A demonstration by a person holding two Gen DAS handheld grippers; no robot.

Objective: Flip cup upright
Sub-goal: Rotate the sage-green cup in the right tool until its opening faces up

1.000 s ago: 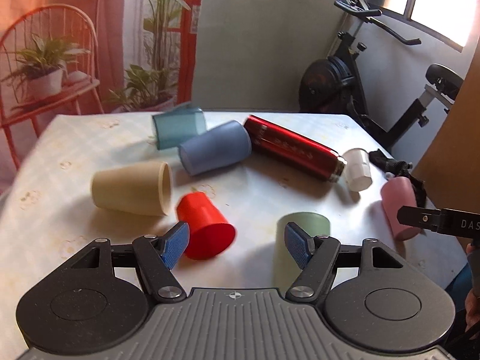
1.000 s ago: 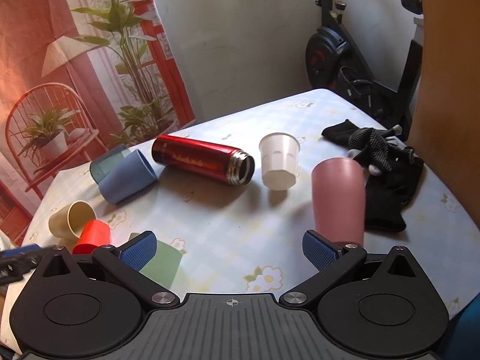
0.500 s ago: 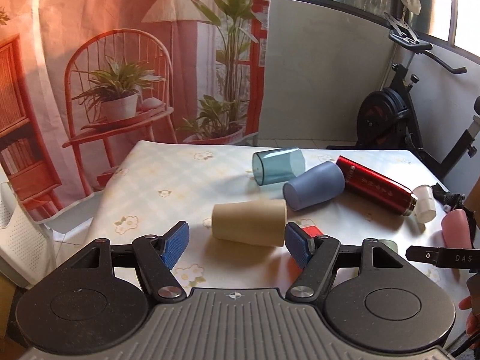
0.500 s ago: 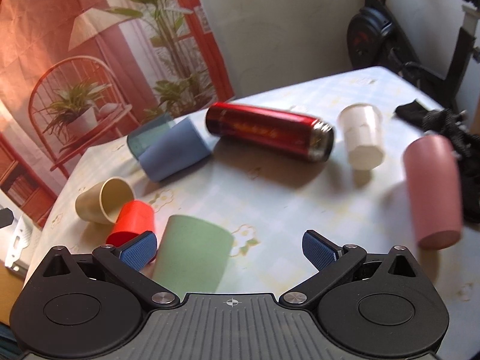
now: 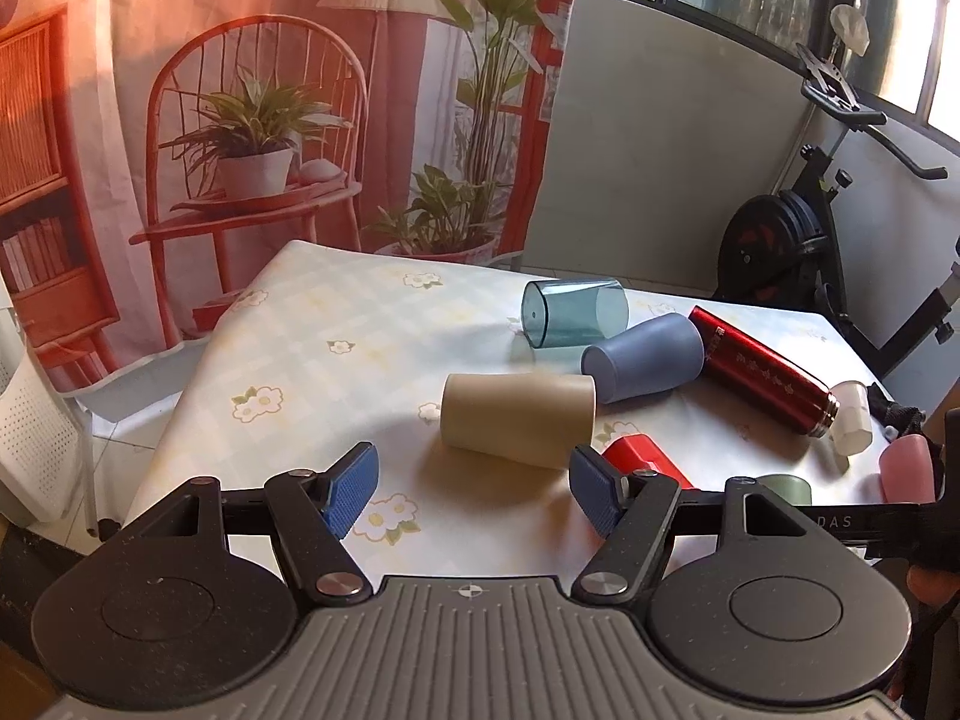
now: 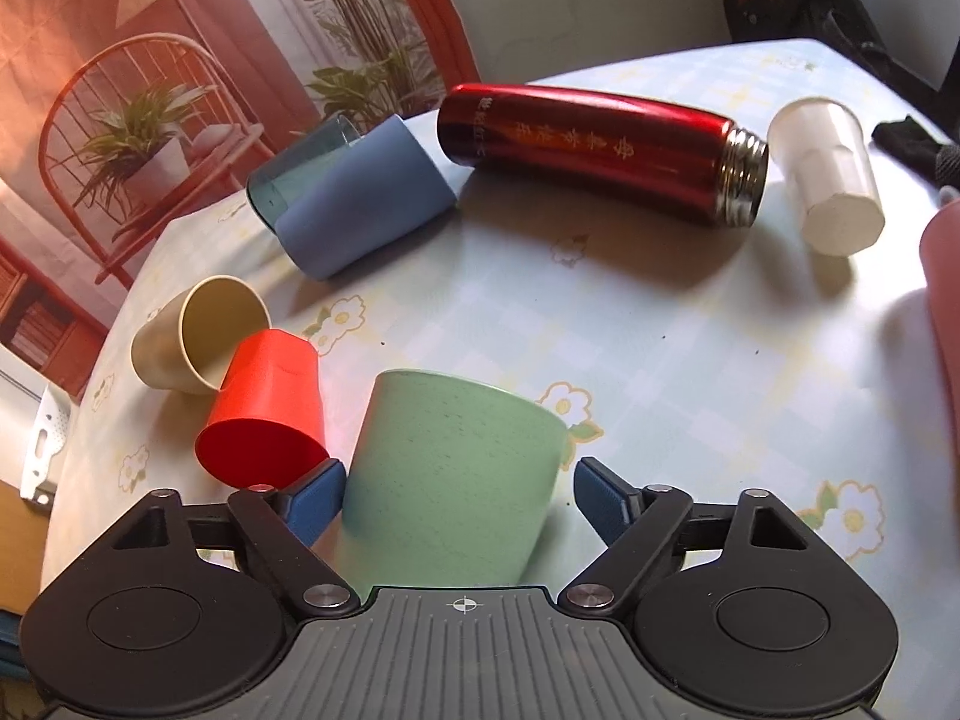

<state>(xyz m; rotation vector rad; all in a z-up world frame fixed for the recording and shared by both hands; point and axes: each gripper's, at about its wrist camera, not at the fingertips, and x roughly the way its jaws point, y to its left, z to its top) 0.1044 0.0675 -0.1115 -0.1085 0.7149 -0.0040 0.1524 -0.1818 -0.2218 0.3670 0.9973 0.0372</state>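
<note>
A green cup [image 6: 450, 474] stands upside down on the table, between the blue pads of my open right gripper [image 6: 459, 501]; the left pad is next to it, the right pad apart. A red cup [image 6: 264, 420] lies beside it, and a beige cup [image 6: 198, 333] on its side behind. My left gripper [image 5: 474, 495] is open and empty, held before the beige cup [image 5: 519, 420], which lies on its side. The red cup [image 5: 645, 462] and green cup [image 5: 783, 487] peek out behind its right finger.
A blue cup [image 6: 366, 204], a clear teal cup [image 6: 294, 177], a red flask [image 6: 600, 144], a white cup [image 6: 831, 180] and a pink cup [image 6: 945, 312] also sit on the flowered tablecloth [image 6: 690, 360]. An exercise bike [image 5: 810, 240] stands behind the table.
My right gripper has moved left and down, from the pink cup to around the green cup. My left gripper has pulled back to the left, away from the green cup, and faces the beige cup.
</note>
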